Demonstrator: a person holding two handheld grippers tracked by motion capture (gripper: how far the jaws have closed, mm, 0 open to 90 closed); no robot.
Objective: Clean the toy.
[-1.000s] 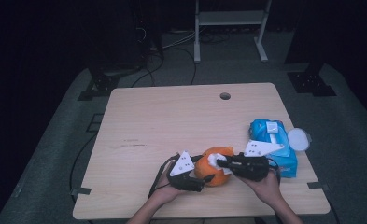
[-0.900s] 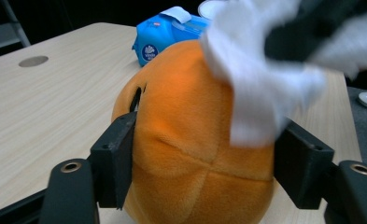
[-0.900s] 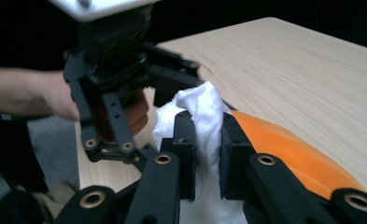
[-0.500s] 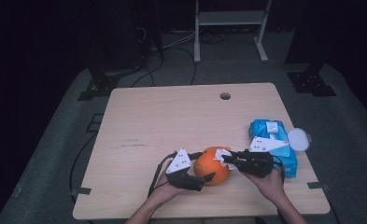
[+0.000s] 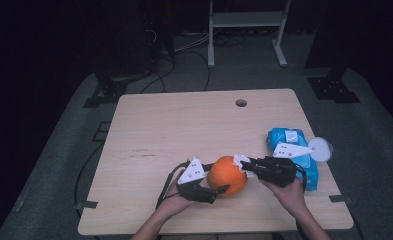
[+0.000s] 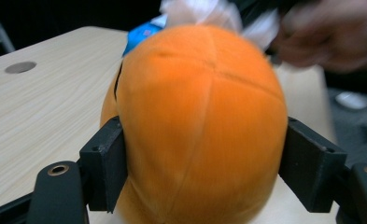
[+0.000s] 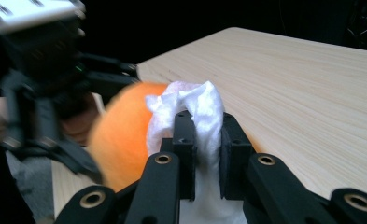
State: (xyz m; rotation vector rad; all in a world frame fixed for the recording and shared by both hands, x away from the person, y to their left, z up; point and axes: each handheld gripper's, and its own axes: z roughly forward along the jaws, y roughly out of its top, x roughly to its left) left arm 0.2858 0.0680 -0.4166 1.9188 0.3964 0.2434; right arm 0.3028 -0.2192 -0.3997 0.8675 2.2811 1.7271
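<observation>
Broadly, the wooden desk [image 5: 184, 130] carries everything, with a small round hole [image 5: 241, 103] near its far edge. A blue wipes packet [image 5: 286, 142] lies toward the right side of the desk, a round white lid [image 5: 320, 150] touching its right edge. Near the front edge sits the orange plush ball [image 5: 227, 175], between the two grippers. The left gripper [image 5: 219, 190] comes at the ball from the left; in the left gripper view its black jaws stand on either side of the ball [image 6: 200, 126], both pads pressed against the fabric, so it grasps the ball. Its jaws have just been closing, with the ball between them. The right gripper [image 5: 241, 162] reaches in from the right and is clenched on a crumpled white tissue [image 7: 195, 112]; in the right gripper view the jaws stand almost together, pinching the tissue, which touches the upper right of the ball [image 7: 120, 135].
</observation>
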